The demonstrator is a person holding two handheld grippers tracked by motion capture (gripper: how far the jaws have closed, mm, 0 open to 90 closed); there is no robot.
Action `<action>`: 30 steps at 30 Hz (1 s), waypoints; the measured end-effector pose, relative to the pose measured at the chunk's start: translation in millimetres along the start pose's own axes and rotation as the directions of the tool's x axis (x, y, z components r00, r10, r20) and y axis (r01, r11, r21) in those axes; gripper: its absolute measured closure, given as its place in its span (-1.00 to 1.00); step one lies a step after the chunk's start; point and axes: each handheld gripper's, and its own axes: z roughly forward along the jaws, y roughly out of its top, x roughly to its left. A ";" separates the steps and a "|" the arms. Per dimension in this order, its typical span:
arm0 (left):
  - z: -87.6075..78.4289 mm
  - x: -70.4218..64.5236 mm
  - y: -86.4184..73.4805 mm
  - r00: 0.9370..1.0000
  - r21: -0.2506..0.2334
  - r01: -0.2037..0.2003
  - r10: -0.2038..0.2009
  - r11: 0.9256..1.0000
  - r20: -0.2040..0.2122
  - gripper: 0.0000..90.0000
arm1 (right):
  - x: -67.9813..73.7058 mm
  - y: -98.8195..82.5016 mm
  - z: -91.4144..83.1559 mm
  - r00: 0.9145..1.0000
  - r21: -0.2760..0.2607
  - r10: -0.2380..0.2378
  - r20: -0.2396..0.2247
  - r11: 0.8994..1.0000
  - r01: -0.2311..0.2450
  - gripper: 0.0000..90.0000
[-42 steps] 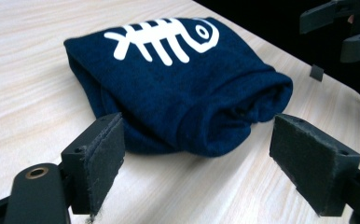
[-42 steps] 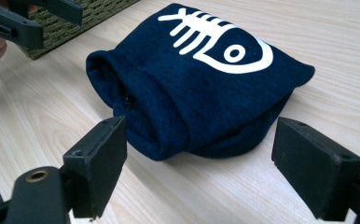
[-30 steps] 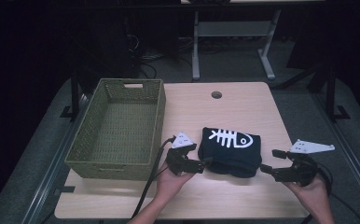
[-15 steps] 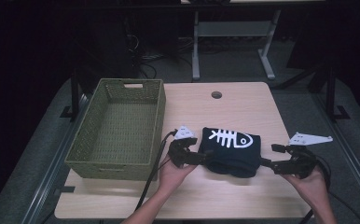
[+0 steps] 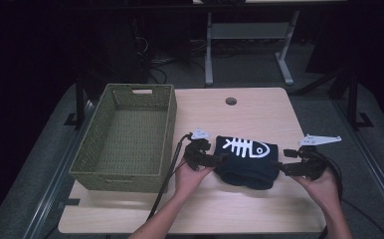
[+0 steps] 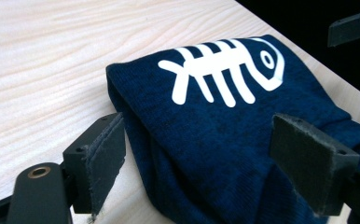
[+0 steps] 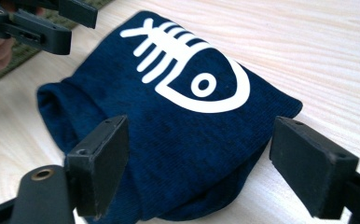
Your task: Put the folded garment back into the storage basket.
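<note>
Since a second ago both grippers have closed in on the cloth [image 5: 247,162] from either side. The left gripper [image 5: 219,160], which sat at the cloth's near-left corner, now reaches its 9 o'clock edge. The right gripper [image 5: 278,167], which hung well apart at 3 o'clock, now has its tips at the cloth's right edge. The cloth itself has not shifted.

The cloth is a folded dark blue piece with a white fish skeleton on top. It lies on the table [image 5: 249,114], right of centre and toward the near edge.

In the left gripper view the jaws are spread wide, one on each side of the cloth's [image 6: 225,140] near fold, not pressing it. In the right gripper view the jaws are likewise spread, straddling the cloth's [image 7: 178,140] near end; whether they touch the fabric I cannot tell. That view also shows the left gripper [image 7: 38,25] at 11 o'clock, just beyond the cloth's far corner.

A green woven basket [image 5: 85,164] stands at 9 o'clock from the cloth, just beyond the left gripper, its long wall near the hand [image 5: 192,177]. A cable [image 5: 167,172] trails from the left gripper along that wall toward the near edge. A round hole [image 5: 231,101] in the table sits at 12 o'clock, well apart. Nothing lies between the grippers and the cloth.
</note>
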 end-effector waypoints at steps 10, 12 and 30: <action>16.8 10.1 -4.1 0.999 0.045 0.052 -0.052 0.998 -0.012 -0.56 | -14.8 -1.5 15.5 0.997 0.050 0.077 0.006 0.996 -0.077 -0.53; 20.0 11.2 -4.9 0.998 0.054 0.060 -0.060 0.997 -0.004 -0.55 | -17.3 -2.6 19.9 0.996 0.069 0.088 0.010 0.994 -0.088 -0.53; 34.5 12.4 -10.7 0.994 0.118 0.094 -0.099 0.989 0.035 -0.34 | -21.0 -15.1 45.1 0.988 0.132 0.156 0.018 0.979 -0.157 -0.27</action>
